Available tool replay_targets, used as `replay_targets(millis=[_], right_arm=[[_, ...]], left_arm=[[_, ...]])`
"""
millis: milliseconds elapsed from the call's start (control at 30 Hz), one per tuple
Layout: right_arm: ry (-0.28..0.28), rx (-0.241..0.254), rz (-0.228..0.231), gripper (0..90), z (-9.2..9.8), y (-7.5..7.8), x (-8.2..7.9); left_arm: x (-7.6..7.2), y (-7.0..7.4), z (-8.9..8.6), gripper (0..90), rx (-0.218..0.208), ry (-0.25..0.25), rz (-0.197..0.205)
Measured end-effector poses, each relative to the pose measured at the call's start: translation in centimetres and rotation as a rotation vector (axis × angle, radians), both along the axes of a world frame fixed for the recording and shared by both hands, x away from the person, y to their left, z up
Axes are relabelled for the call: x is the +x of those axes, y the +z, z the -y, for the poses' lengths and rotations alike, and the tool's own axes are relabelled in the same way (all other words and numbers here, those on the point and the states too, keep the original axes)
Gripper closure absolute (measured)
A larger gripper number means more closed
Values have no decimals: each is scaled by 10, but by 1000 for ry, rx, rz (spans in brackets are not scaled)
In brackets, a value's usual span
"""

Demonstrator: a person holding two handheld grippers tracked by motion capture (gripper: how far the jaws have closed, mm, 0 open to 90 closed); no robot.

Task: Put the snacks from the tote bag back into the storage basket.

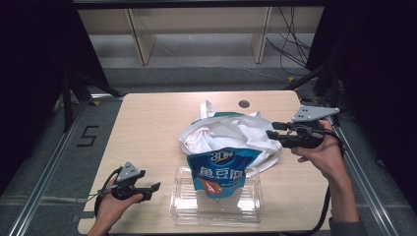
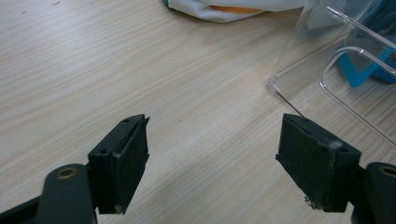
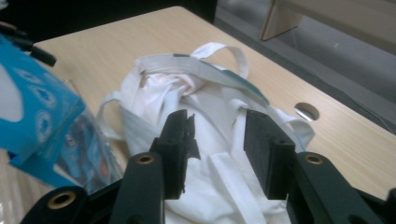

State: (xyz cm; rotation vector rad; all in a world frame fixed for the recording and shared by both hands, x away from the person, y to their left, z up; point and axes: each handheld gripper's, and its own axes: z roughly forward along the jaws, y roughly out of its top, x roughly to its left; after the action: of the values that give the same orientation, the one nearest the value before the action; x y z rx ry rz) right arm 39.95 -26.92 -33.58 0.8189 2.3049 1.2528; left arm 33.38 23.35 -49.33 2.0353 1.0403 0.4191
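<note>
Now right gripper (image 3: pixel 215 140) fingers part-open over white bag (image 3: pixel 219 163), empty; left gripper (image 2: pixel 215 158) fingers wide.

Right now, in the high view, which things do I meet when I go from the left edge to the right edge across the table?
Left gripper → clear plastic box → blue snack pouch standing in that box → right gripper. The white cloth bag lies behind the pouch, so I leave it out of the order.
</note>
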Motion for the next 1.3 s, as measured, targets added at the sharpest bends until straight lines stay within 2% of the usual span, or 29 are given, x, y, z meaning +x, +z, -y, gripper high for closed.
replay_targets(millis=[100, 133, 167, 233, 267, 333, 367, 433, 467, 500, 567, 600, 700, 733, 867, 900, 933, 967, 1000, 1033, 1067, 1133, 1200, 1267, 1300], right_arm=[[-29, -8, -4, 551, 5, -6, 0], [-37, -7, -8, 545, 7, -9, 0], [-51, 3, -26, 539, 8, -13, -2], [-67, 4, -39, 521, 13, -18, -2], [-73, -2, -29, 510, 17, -22, -1], [-98, 13, -54, 500, 20, -27, -3], [-102, 14, -50, 493, 21, -30, -3], [-105, 8, -79, 482, 22, -33, -6], [-103, 5, -68, 475, 22, -36, -6], [-117, 14, -88, 468, 20, -38, -8], [-111, -2, -104, 462, 19, -43, -11], [-112, -10, -90, 462, 19, -46, -12], [-117, -17, -124, 457, 22, -50, -18], [-124, -14, -112, 454, 23, -53, -19], [-142, -9, -126, 451, 31, -59, -23], [-154, -3, -121, 444, 33, -61, -23], [-158, -5, -127, 440, 34, -62, -24], [-162, -1, -124, 437, 36, -63, -25], [-167, 3, -128, 434, 37, -63, -26], [-170, 6, -115, 432, 39, -64, -27], [-186, 22, -123, 431, 39, -65, -30], [-191, 21, -122, 429, 41, -67, -33], [-204, 34, -128, 420, 42, -71, -37], [-212, 33, -130, 421, 43, -75, -39], [-208, 29, -123, 420, 44, -78, -39]], left_arm=[[0, 0, 0, 236, 8, 0, 9], [0, 1, -1, 236, 14, -16, -2], [0, 1, 0, 236, 9, -12, 0], [0, 1, 0, 237, 8, -11, 0], [0, 1, 0, 236, 9, -7, 3], [0, 0, 1, 236, -2, 6, -2], [-1, 1, 1, 236, -1, 10, -2], [0, 0, 0, 236, 3, -3, 11], [0, 1, 0, 236, 4, -7, 1], [0, 0, 1, 237, -3, -2, 1], [0, 1, 0, 237, 11, -16, 2], [0, 1, 0, 236, 12, -15, 3], [0, 1, 0, 236, 9, -12, 0], [0, 1, 0, 236, 10, -11, 0], [0, 1, 1, 236, 17, -15, 0], [-1, -1, 4, 236, -28, 12, 0], [0, 0, 3, 236, 0, 1, 3], [0, 0, 3, 236, 5, 1, 10], [0, 0, 4, 236, -21, 5, 5], [0, 1, 1, 236, 12, -12, -4], [0, 1, 0, 236, 21, -20, 4], [-1, 1, 1, 236, 11, -12, 0], [-1, 1, 0, 236, 25, -23, 16], [-1, 1, 0, 236, 27, -24, 9], [-1, 1, 1, 237, 8, -10, 13]])
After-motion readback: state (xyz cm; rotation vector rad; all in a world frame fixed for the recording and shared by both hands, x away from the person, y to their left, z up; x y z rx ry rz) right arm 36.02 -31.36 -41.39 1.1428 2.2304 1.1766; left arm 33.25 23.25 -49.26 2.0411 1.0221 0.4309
